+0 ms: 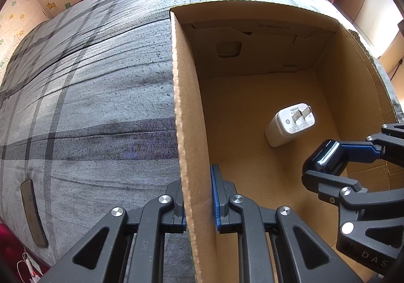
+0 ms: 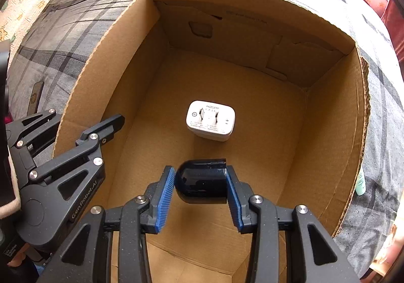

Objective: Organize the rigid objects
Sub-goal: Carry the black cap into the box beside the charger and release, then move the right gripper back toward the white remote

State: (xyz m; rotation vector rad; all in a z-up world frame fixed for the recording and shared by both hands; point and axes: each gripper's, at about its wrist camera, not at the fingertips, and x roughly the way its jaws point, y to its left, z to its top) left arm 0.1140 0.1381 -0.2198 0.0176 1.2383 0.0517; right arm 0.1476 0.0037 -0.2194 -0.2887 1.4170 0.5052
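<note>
Right claw (image 2: 200,190) pinching glossy dark rounded plastic case (image 2: 202,182) inside open brown cardboard box (image 2: 335,111); white plastic wall charger (image 2: 210,121) just ahead on box floor. Left claw (image 1: 198,198) clamped astride box's left wall.

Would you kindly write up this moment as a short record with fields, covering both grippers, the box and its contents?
surface: grey plaid fabric
container: open brown cardboard box, resting on the fabric
left gripper: fingers straddle the box's left wall, one inside, one outside; whether they pinch it is unclear
right gripper: shut on a glossy dark rounded case, held inside the box above its floor
in the box: white two-prong wall charger, lying on the floor, prongs up, apart from the case
outside the box: dark flat phone-like slab on the fabric
</note>
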